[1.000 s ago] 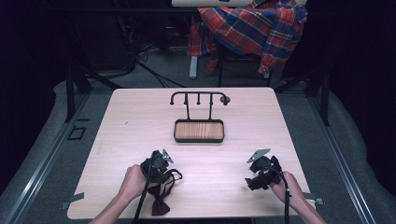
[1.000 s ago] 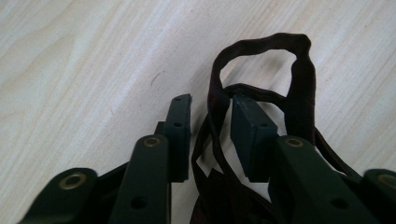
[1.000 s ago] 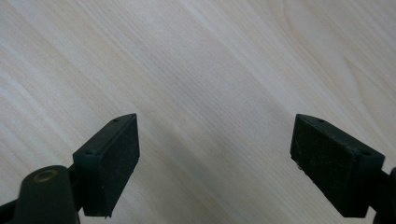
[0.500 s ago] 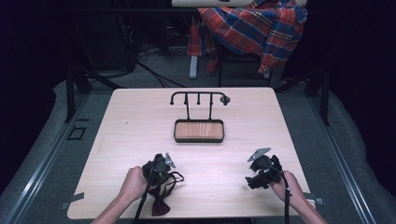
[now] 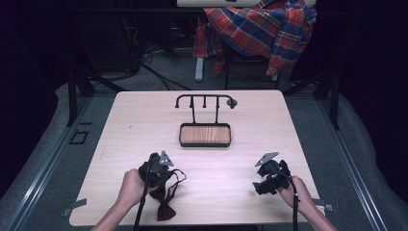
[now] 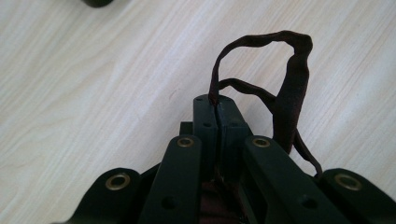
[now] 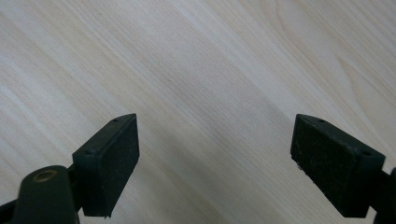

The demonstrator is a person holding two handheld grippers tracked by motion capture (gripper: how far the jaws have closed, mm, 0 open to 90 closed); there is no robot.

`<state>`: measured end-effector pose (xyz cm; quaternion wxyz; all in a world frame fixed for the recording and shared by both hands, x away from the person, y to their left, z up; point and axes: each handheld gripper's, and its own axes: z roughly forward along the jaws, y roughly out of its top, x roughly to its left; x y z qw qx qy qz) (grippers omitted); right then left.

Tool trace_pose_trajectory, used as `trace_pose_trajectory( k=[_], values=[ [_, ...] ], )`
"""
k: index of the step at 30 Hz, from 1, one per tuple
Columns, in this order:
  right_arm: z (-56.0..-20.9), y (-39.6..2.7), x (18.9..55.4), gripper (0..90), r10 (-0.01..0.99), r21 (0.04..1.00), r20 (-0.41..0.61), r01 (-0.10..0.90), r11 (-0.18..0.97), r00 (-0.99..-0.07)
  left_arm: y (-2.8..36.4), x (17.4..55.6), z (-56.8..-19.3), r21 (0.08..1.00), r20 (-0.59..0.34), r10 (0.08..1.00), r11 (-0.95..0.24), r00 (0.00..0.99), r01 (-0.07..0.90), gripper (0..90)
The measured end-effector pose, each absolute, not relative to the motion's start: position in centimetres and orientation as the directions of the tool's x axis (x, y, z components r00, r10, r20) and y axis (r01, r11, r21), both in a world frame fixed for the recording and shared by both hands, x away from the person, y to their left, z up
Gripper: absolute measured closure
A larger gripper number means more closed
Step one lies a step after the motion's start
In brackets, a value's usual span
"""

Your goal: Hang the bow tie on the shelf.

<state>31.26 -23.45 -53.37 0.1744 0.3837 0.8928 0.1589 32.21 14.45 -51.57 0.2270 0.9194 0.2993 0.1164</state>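
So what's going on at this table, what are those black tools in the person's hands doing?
A person sits at a wooden table with a two-jaw gripper in each hand. The left gripper is shut on the thin strap of a dark red bow tie, which lies at the near edge. The right gripper is open over bare wood, holding nothing. Farther back stands a small black rack with hooks above a wooden tray, both empty.
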Motion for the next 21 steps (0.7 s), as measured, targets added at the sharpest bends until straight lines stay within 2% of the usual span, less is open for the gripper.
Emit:
trace_pose_trajectory(
  k=[8, 21],
  values=[
    [-53.1, -23.6, 31.3, 15.2, 0.747, 0.441, -0.192, 0.624, 0.645, -0.637, 15.1, 31.5, -49.9, 0.572, 0.085, 0.626, -0.668, 0.775, 0.477, 88.9],
    [-53.0, -23.4, 31.5, 15.2, 0.739, 0.437, -0.184, 0.619, 0.652, -0.648, 16.5, 31.2, -48.3, 0.626, 0.099, 0.663, -0.621, 0.742, 0.471, 89.1]
  ],
)
